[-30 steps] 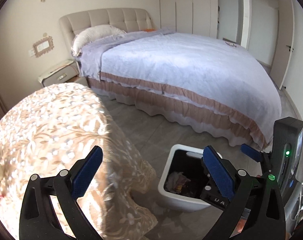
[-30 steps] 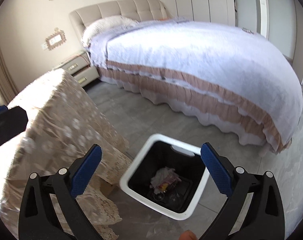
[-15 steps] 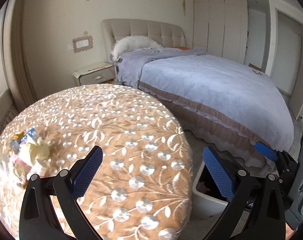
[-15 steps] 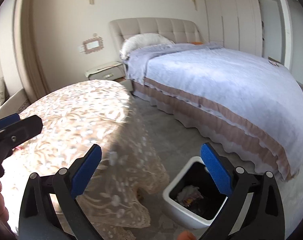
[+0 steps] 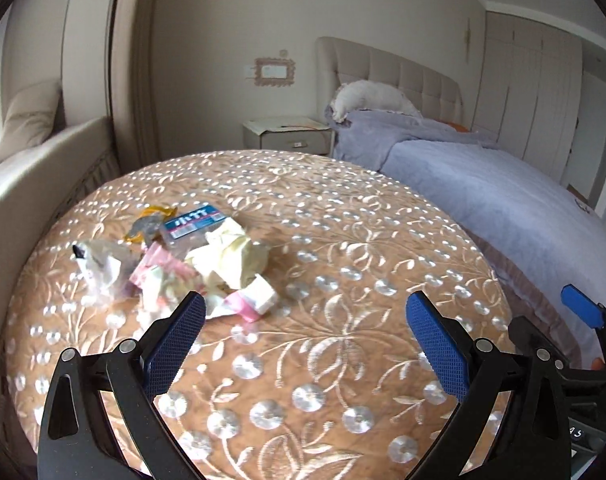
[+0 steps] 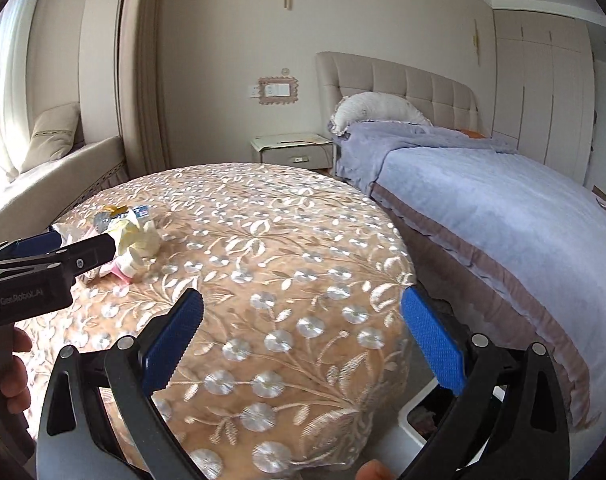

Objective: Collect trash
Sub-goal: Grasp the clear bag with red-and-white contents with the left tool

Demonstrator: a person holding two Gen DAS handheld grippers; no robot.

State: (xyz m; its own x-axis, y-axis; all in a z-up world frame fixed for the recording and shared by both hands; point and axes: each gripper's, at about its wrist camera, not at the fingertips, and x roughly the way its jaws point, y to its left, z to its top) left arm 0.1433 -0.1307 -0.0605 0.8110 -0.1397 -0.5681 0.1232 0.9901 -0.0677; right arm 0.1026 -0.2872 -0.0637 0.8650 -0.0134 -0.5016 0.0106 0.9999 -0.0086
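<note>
A heap of trash [image 5: 191,258] lies on the left part of a round table with a floral cloth [image 5: 343,264]: crumpled yellow paper, pink and white wrappers, a clear bag and a blue-labelled packet [image 5: 191,222]. My left gripper [image 5: 305,338] is open and empty, above the table just right of the heap. My right gripper [image 6: 303,338] is open and empty over the table's right edge. The heap [image 6: 133,246] shows far left in the right wrist view, behind the left gripper's body [image 6: 43,270]. The white bin's corner [image 6: 417,418] peeks below the table edge.
A bed with a lilac cover [image 6: 503,216] stands to the right, a nightstand [image 6: 293,152] behind the table, a window bench with a cushion [image 5: 31,152] to the left. The right gripper's body [image 5: 583,360] sits at the left view's right edge.
Both grippers have swung up and left from the bin on the floor to the table top. The trash heap has come into full view. Both stay open.
</note>
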